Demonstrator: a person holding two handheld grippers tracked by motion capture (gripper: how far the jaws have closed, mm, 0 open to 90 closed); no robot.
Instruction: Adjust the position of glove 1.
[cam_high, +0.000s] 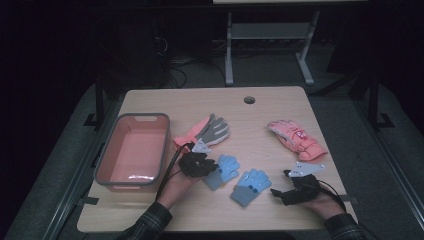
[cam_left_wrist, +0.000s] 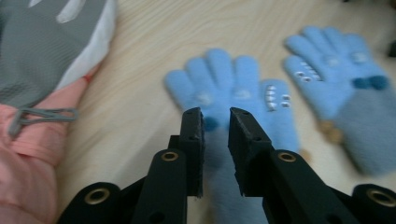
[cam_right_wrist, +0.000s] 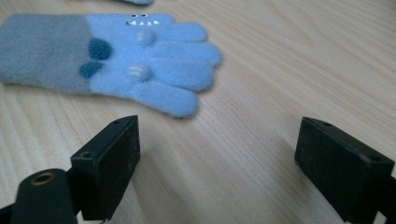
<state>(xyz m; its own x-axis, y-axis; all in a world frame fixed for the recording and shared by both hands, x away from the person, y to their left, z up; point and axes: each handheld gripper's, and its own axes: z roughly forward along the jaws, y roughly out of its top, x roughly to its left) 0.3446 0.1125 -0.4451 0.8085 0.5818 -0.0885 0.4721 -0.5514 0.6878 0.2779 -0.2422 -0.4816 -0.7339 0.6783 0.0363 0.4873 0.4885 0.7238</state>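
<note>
Blue gloves are lying side by side on the wooden surface (cam_high: 280, 107), palms down, near my edge of it. I am hovering the left tongs (cam_left_wrist: 215, 116) over the cuff end of the left blue glove (cam_left_wrist: 233, 93); its jaws are standing a narrow gap apart, with nothing pinched between them that I can make out. The right blue glove (cam_high: 250, 186) is sitting just beside the first, apart from it. I am keeping the right tongs (cam_right_wrist: 217, 140) released, jaws spread wide over bare wood, with that glove's fingertips just ahead of them. A grey-and-pink glove (cam_high: 207, 131) is lying just beyond the left tongs, a pink padded glove (cam_high: 296, 139) is resting well apart on the right, and a pink bin (cam_high: 131, 152) is standing at the left.
</note>
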